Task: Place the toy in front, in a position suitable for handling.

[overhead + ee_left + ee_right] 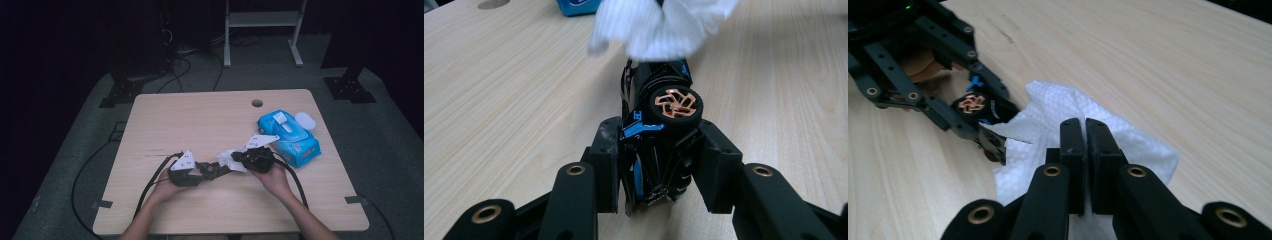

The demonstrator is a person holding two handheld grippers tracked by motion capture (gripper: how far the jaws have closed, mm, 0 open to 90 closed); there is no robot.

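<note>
Left gripper [659,165]: jaws clamped on a black toy car [659,125] with blue trim, gripping it across the body. One wheel with a copper-coloured rim faces the left gripper view. In the high view the left gripper [210,170] sits low over the near middle of the table, with the car [214,169] at its tip.

Right gripper [1084,165]: jaws pressed together on a white wipe [1058,125], a fold of it pinched between the pads. The wipe is crumpled and textured; its loose edge lies against the car [980,107] held in the other gripper. In the left gripper view the wipe [659,25] hangs over the far end of the car, touching it. In the high view the right gripper [239,159] meets the left one just right of the table's middle, with the wipe [229,160] bunched between the two.

Hands: the person's left hand [170,187] and right hand [275,177] each hold a gripper, forearms coming in from the near edge.

Surroundings: a light wooden table [200,120]. A blue pack of wipes [290,137] lies near the right edge, its lid flipped open, just beside the right gripper. A round cable hole [257,103] sits near the far edge.
</note>
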